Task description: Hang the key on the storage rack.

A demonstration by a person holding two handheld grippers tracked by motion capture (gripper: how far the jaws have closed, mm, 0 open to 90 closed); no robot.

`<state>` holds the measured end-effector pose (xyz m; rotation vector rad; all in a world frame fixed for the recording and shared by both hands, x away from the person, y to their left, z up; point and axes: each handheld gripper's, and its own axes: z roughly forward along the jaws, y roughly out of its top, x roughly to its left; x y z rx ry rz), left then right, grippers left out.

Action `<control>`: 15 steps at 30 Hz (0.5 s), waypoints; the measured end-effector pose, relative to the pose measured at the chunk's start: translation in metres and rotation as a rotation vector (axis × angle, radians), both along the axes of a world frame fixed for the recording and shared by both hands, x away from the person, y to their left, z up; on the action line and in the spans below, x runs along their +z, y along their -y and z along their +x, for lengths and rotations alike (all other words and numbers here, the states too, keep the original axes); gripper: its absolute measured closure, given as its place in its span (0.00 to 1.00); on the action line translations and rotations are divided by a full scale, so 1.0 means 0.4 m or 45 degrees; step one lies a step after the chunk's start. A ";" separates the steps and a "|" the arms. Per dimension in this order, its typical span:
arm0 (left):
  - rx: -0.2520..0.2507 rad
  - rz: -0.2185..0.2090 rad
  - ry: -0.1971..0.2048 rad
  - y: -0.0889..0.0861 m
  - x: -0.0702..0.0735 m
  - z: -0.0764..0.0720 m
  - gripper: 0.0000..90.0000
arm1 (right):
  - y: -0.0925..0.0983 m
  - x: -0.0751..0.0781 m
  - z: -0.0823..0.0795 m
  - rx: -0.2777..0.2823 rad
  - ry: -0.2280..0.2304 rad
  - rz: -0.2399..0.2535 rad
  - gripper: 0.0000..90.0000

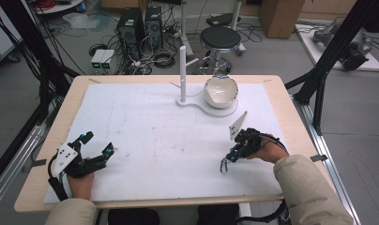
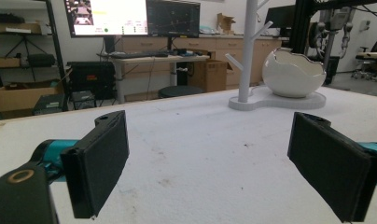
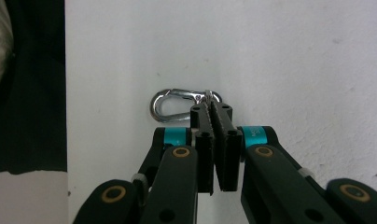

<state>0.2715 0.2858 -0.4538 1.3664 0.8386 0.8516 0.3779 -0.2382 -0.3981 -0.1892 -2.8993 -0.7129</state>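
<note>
Left side of table: left gripper point(image 1: 96, 152) rests low near the front-left corner of the white mat point(image 1: 145, 131), just inside the mat's left edge. Its jaws stand wide apart, nothing between them; in the left gripper view only bare, lightly scuffed mat lies between the two black pads point(image 2: 100, 161). Wide free stretch of mat ahead of it and toward the centre.

Centre back: white branched stand point(image 1: 182, 75) upright on a flat white base, with a white egg-shaped bowl point(image 1: 220, 91) sitting on that base just beside it. Both are well apart from either gripper, close to the mat's far edge.

Right side: right gripper point(image 1: 231, 157) points down and toward the centre, near the front edge of the mat, open mat to its left. Jaws are pressed together on one end of a carabiner point(image 3: 177, 103). The carabiner is small, silver metal, oval loop with a spring gate, shiny; it lies flat on the mat, its loop sticking out sideways from the jaw tips. The wooden table point(image 1: 291, 126) margin runs along the right.
</note>
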 end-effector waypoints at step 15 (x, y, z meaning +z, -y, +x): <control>0.000 -0.003 -0.001 0.000 0.000 0.000 0.14 | 0.038 0.071 0.033 -0.356 -0.026 0.261 0.99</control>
